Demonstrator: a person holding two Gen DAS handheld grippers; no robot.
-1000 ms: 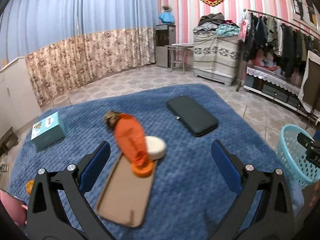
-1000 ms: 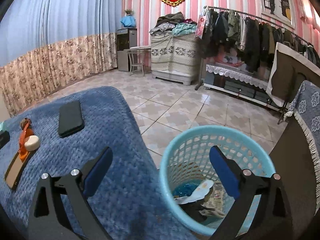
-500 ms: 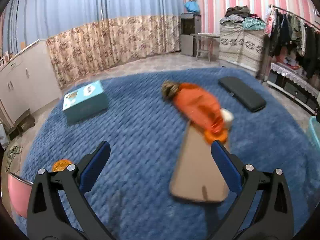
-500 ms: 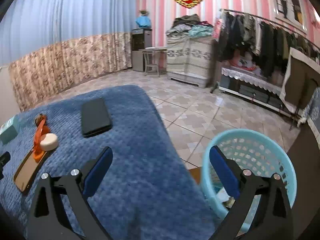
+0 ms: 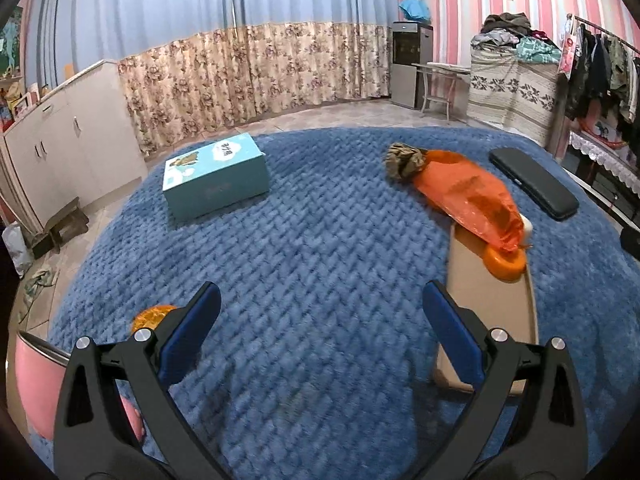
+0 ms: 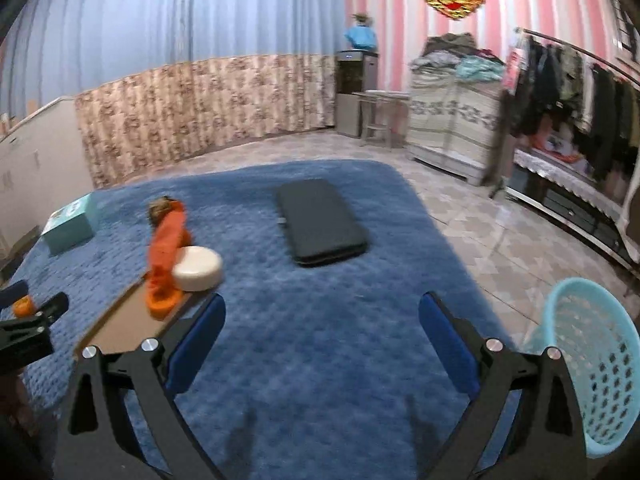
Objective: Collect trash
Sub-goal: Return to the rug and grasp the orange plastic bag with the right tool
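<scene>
Near the blanket's (image 5: 312,240) right edge lies an orange wrapper (image 5: 468,196), draped over a cardboard sheet (image 5: 492,300); likely light, crinkly, best pinched at its loose end. Left gripper (image 5: 320,324) and right gripper (image 6: 322,332) both gape empty. Basket (image 6: 588,360) waits right.

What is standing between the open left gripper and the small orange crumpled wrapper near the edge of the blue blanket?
Nothing visible. The left gripper, open, has the small orange crumpled wrapper just beside its left finger; only bare blue blanket lies around it.
</scene>
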